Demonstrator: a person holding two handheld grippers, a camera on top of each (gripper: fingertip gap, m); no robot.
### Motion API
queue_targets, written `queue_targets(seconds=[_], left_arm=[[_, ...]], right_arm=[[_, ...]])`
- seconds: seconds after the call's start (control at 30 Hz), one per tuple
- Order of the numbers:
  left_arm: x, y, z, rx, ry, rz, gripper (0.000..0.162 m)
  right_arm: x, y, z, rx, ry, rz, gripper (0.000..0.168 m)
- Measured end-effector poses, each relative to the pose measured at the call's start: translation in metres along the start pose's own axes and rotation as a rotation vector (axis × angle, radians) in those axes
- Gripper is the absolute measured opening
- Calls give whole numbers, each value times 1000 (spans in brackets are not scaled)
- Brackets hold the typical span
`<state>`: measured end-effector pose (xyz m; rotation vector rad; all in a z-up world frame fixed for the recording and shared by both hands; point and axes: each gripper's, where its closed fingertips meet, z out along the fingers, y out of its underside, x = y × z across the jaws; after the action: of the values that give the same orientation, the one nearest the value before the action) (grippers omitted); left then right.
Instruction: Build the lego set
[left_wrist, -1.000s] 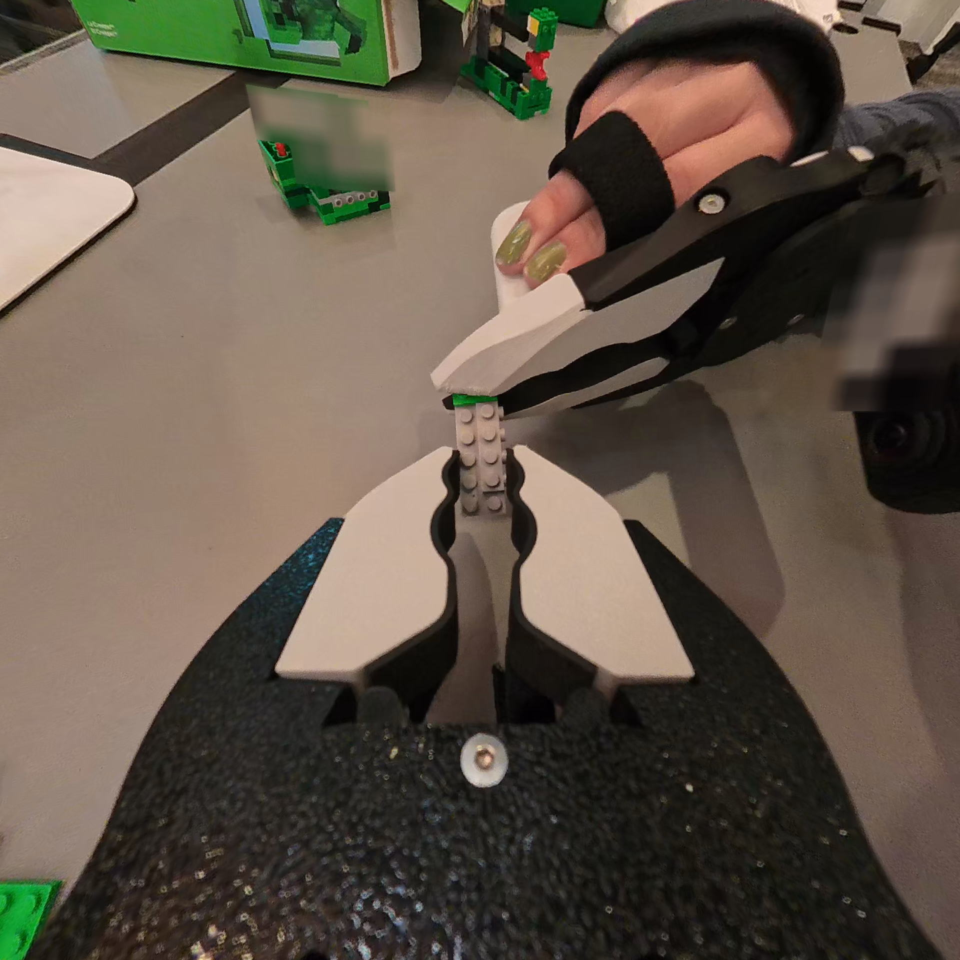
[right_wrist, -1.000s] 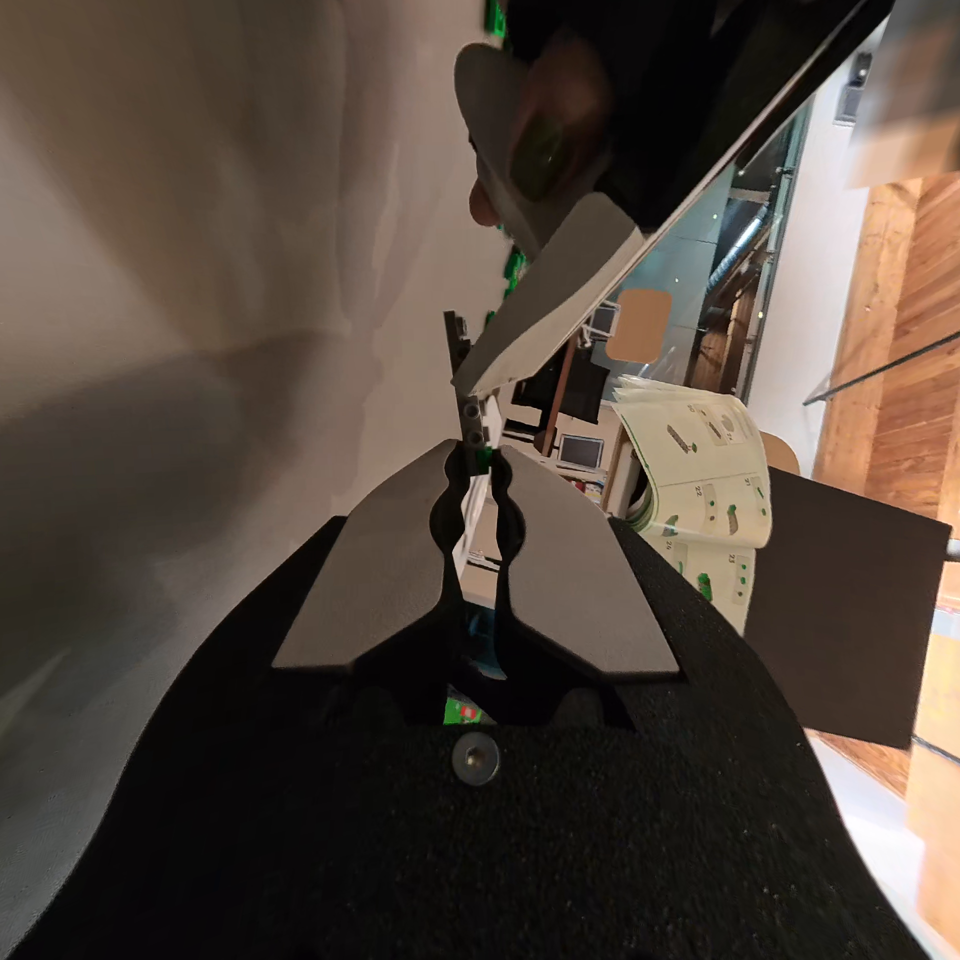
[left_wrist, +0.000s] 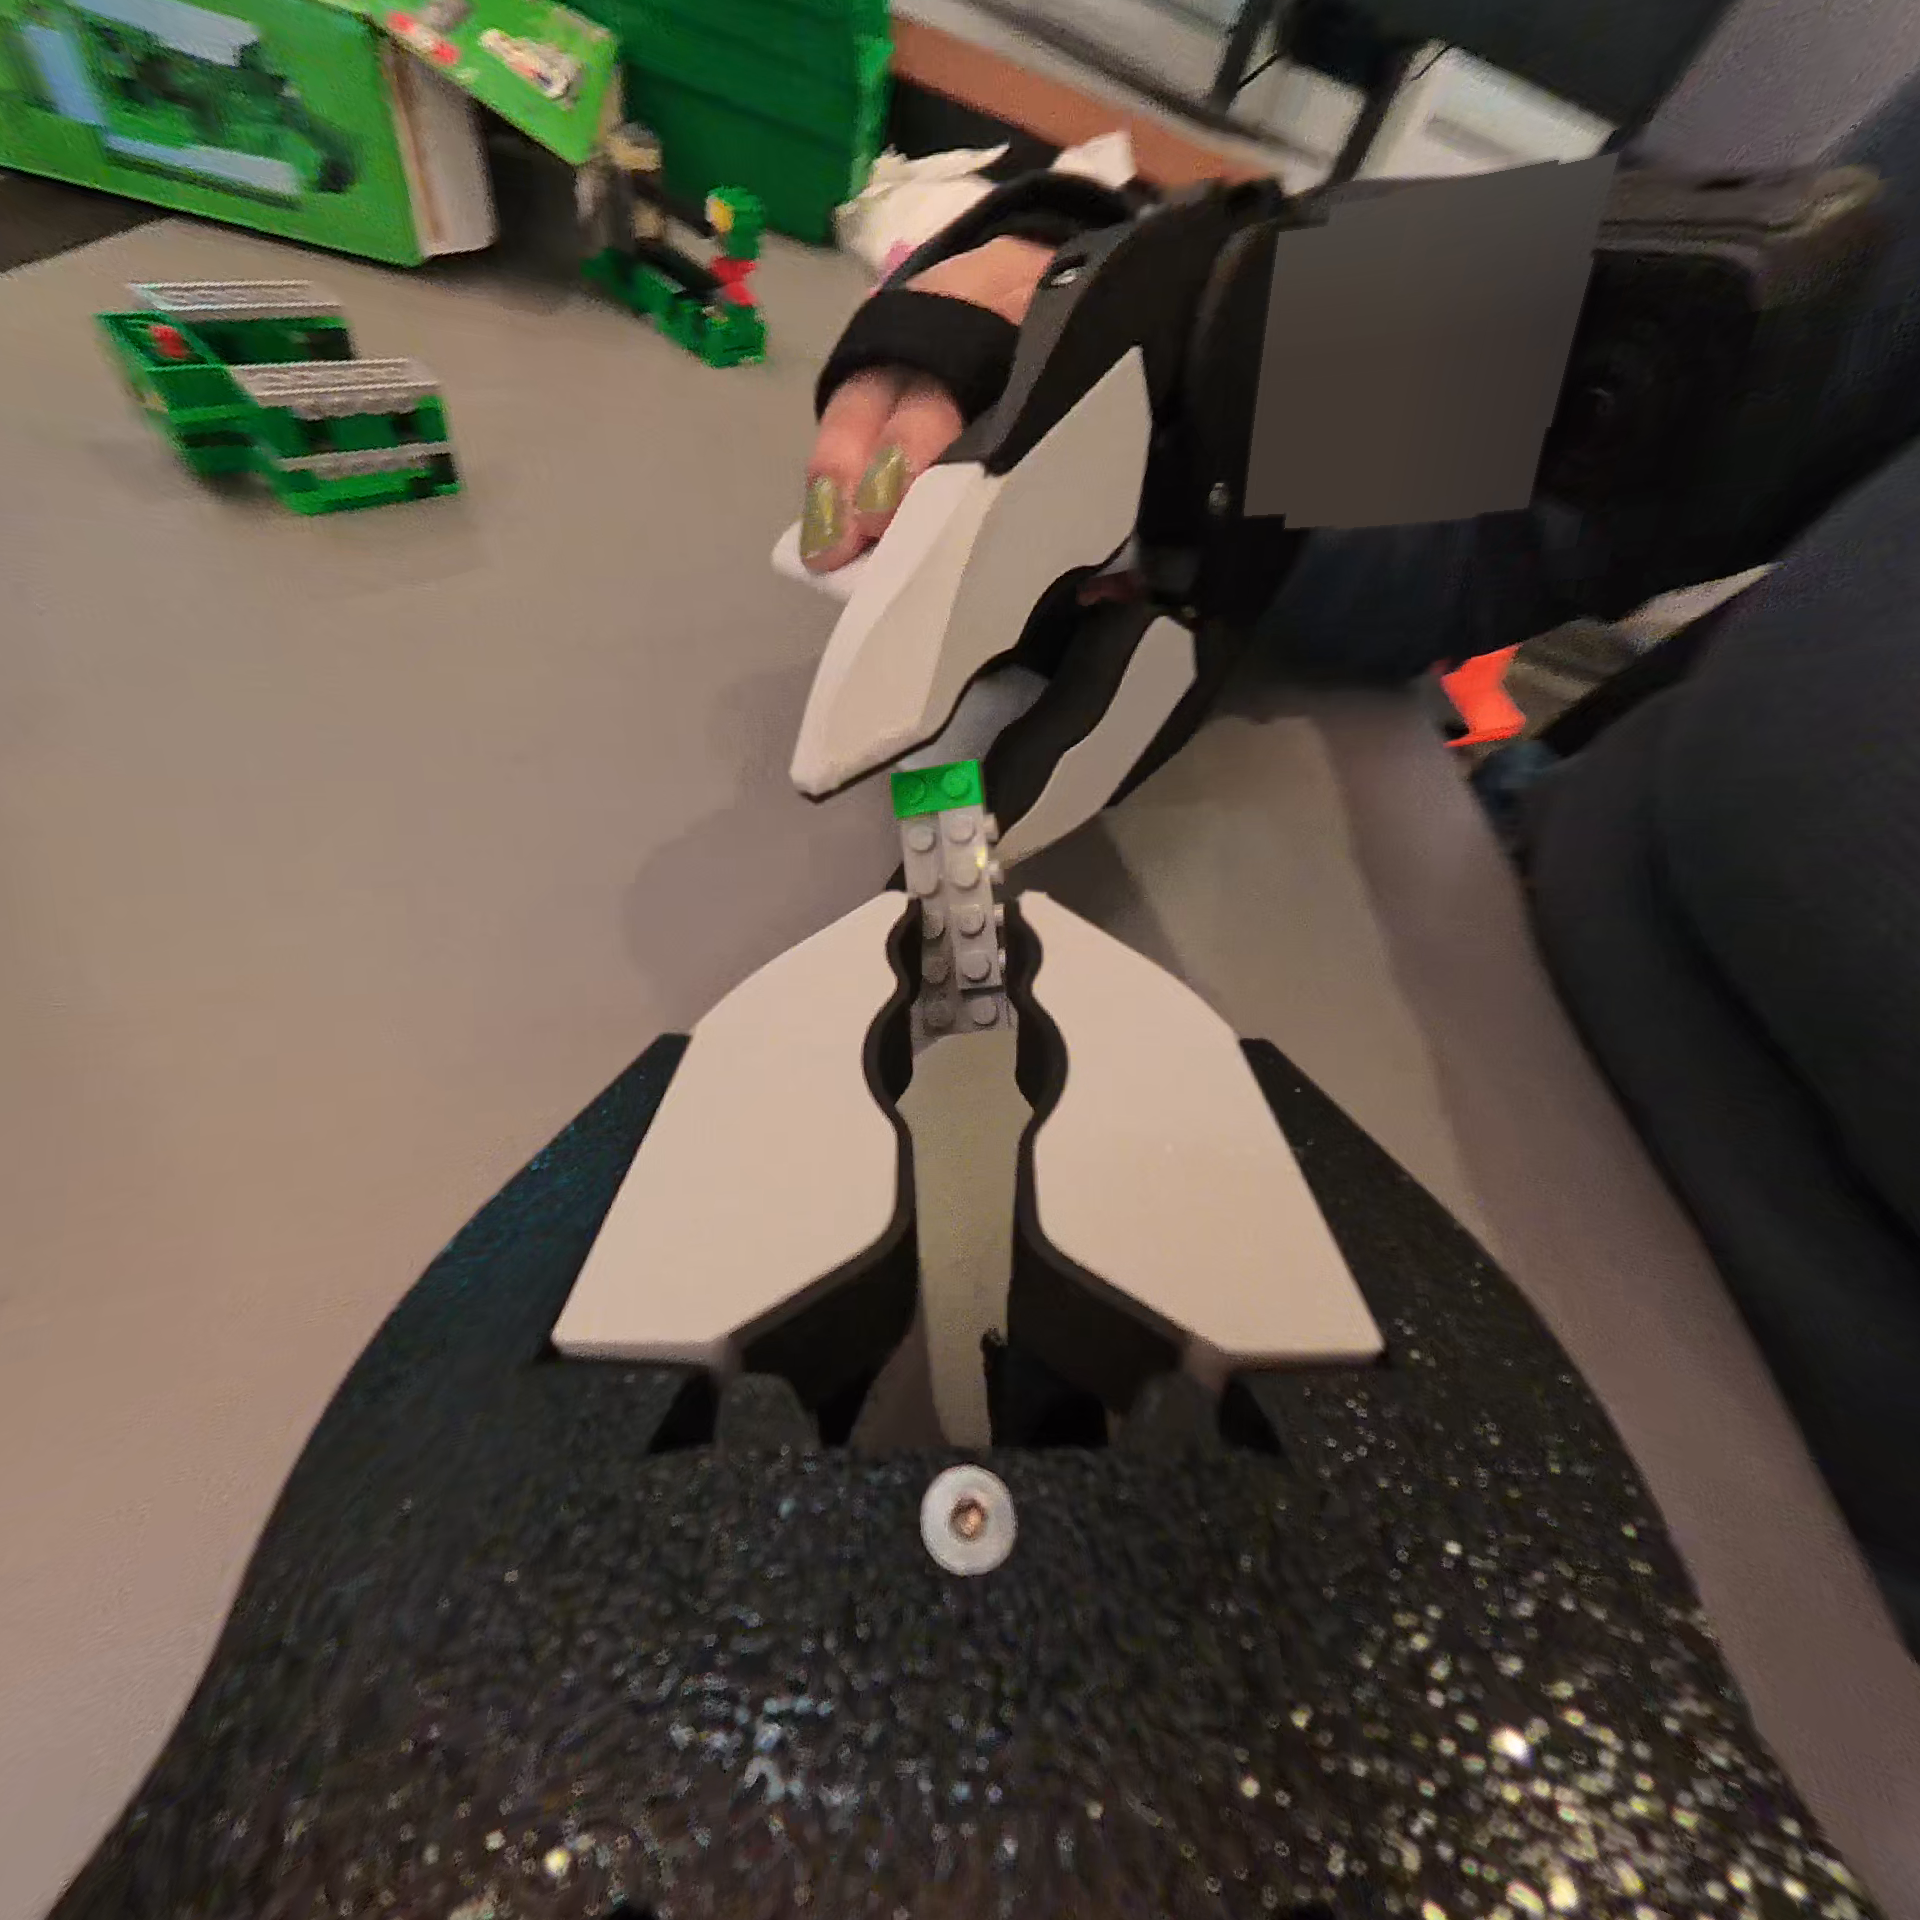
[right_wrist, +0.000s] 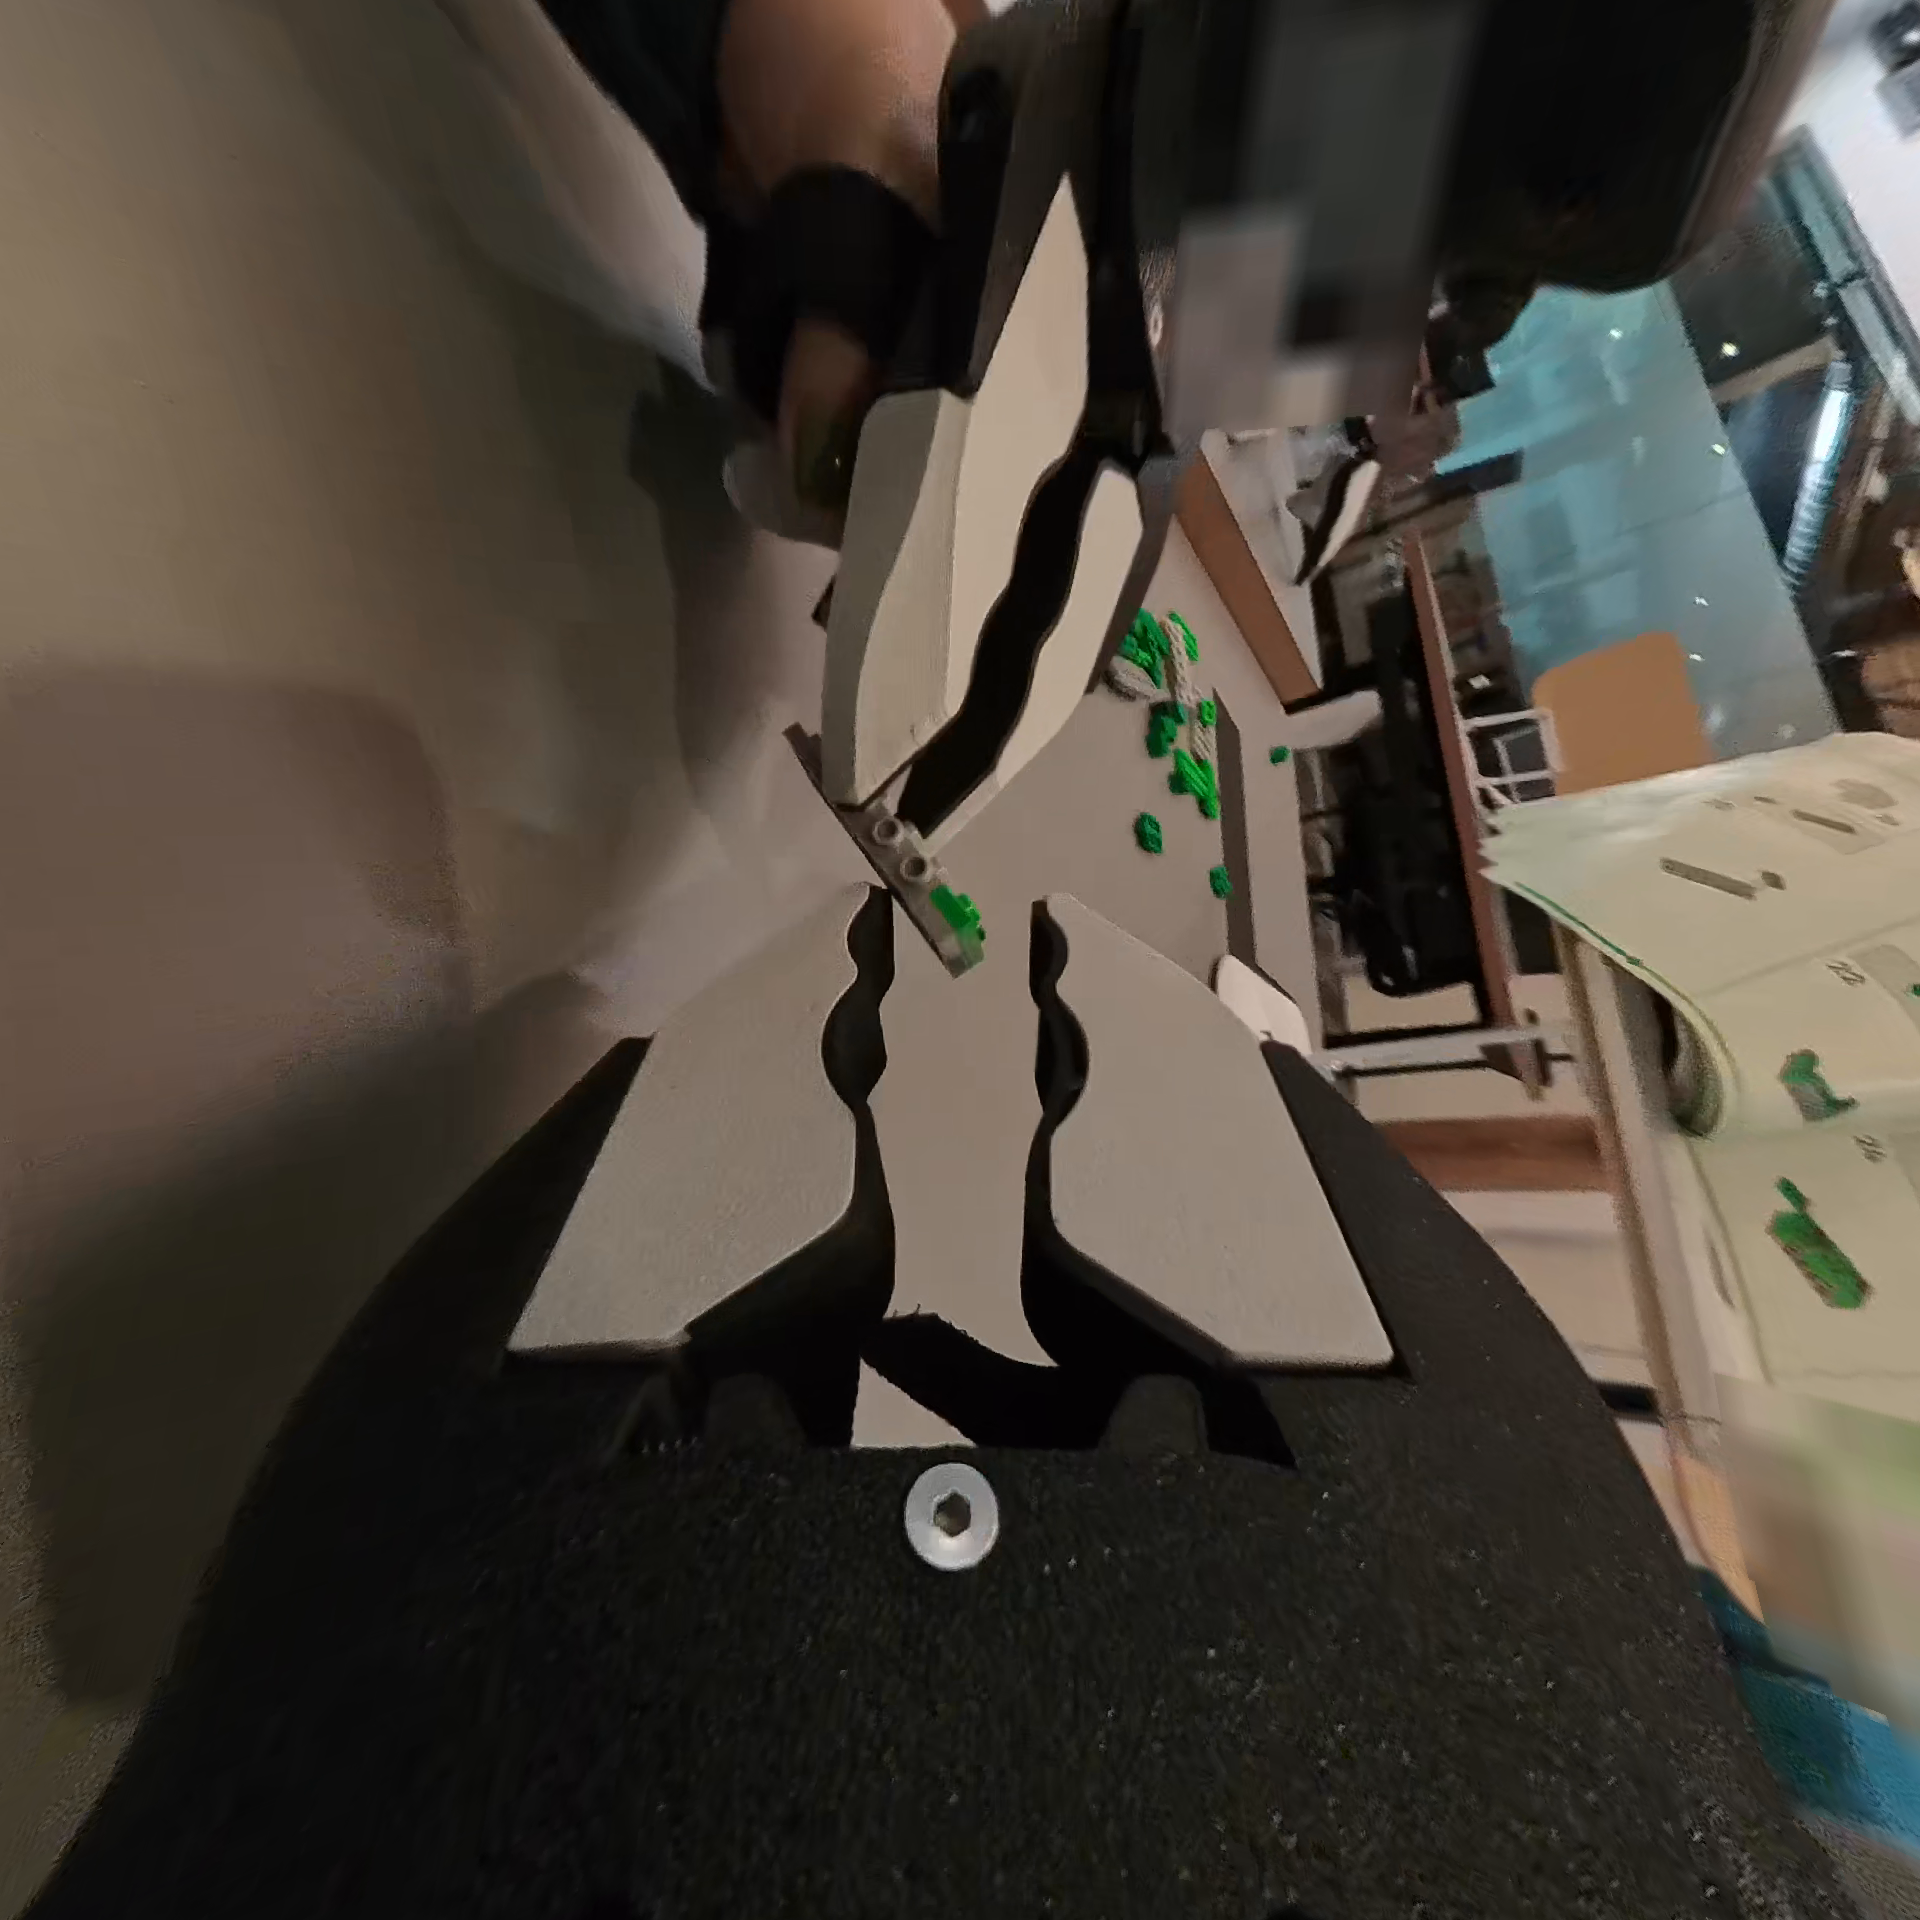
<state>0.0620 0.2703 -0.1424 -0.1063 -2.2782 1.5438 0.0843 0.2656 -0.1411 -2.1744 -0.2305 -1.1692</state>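
Note:
My left gripper (left_wrist: 961, 914) is shut on a narrow grey Lego plate (left_wrist: 961, 935) that sticks out forward, held above the grey table (left_wrist: 364, 831). A small green piece (left_wrist: 938, 787) sits on the plate's far end. My right gripper (left_wrist: 914, 821) comes in from the upper right, open, with its two fingers either side of that green end. In the right wrist view my right gripper (right_wrist: 961, 914) is open. The green piece (right_wrist: 956, 909) and the plate end (right_wrist: 899, 847) hang between its tips, held by the left gripper (right_wrist: 894, 821).
A green Lego box (left_wrist: 208, 135) stands at the back left, with a partly built green and grey model (left_wrist: 281, 416) and a smaller build (left_wrist: 696, 281) near it. Loose green pieces (right_wrist: 1174, 727) and an open instruction booklet (right_wrist: 1714, 935) lie further off. A person's dark clothing (left_wrist: 1766, 987) fills the right side.
My right gripper was shut on the plate's green end; it is now open, tilted more upright. My left gripper still holds the plate, and its view has swung to the right.

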Motion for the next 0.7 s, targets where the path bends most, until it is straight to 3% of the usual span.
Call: queue_targets(seconds=[0.03,0.27,0.4,0.57,0.63,0.7], left_arm=[[5,-2,-2,24,48,-24,14],[31,-13,-19,155,350,-173,14],[31,-19,-24,190,347,-167,15],[28,-10,-19,117,282,-126,38],[32,-8,-17,94,291,-113,36],[34,-10,-16,101,307,-113,21]], right_arm=[[-1,-4,-2,28,-23,25,21],[-6,-32,-14,152,-167,152,9],[-3,-36,-16,145,-152,119,7],[-2,-36,-17,116,-172,113,7],[0,-37,-19,119,-170,101,7],[0,-36,-20,118,-170,88,7]])
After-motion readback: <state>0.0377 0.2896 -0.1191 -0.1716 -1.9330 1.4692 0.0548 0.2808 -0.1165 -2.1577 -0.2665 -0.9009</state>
